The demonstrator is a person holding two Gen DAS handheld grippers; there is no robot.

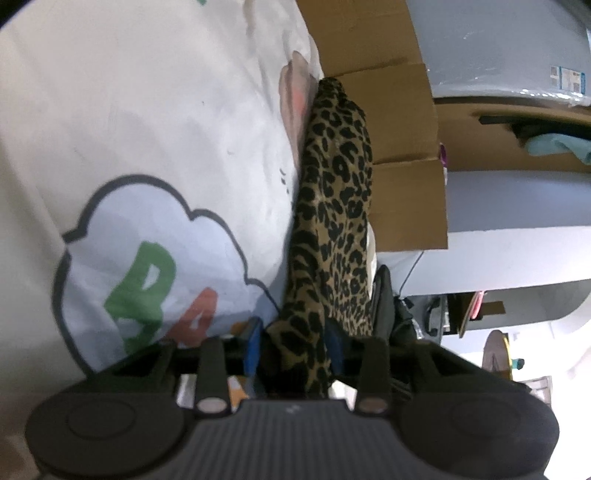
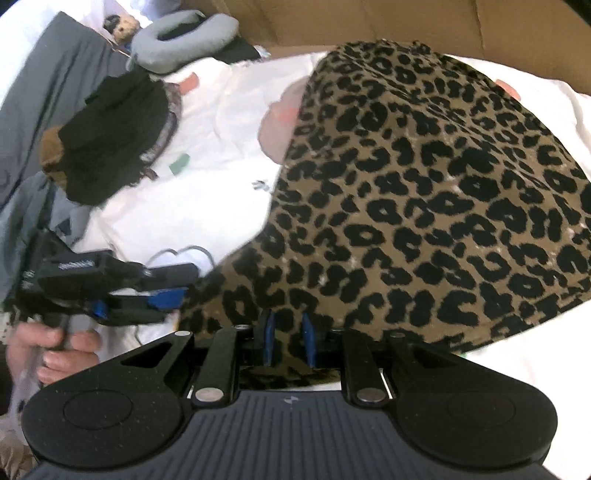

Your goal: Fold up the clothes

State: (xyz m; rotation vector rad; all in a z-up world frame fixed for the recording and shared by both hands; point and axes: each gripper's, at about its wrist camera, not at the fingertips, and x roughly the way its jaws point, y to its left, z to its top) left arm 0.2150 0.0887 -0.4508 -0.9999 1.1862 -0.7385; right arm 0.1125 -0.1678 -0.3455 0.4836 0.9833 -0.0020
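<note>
Between the right gripper's [image 2: 288, 341] blue-padded fingers [image 2: 269, 338] sits an edge of the leopard cloth [image 2: 424, 199]; the gap is narrow and the pads pinch the fabric, which runs down between them and shows again below, near the gripper body. From there the cloth spreads up and to the right in a broad sheet over a white sheet [image 2: 207, 147] with coloured prints.

At the cloth's left corner the left gripper [image 2: 162, 299] comes in from the side, held by a hand [image 2: 55, 347]. Seen from its own camera, the left gripper [image 1: 295, 347] has the cloth [image 1: 332, 221] bunched as a narrow band passing between its blue fingers [image 1: 253, 347]. The gap is moderate, wider than the right one, and whether the pads press the fabric or merely flank it cannot be told.

On the sheet to the left lie a black garment [image 2: 114, 136], a grey neck pillow [image 2: 181, 37] and grey fabric [image 2: 48, 85]. Cardboard [image 2: 369, 22] stands behind the cloth; in the left view the cardboard [image 1: 402, 155] lies just beside the band. The white sheet [image 1: 147, 110] there carries a cloud print [image 1: 147, 266] with green and red letters.
</note>
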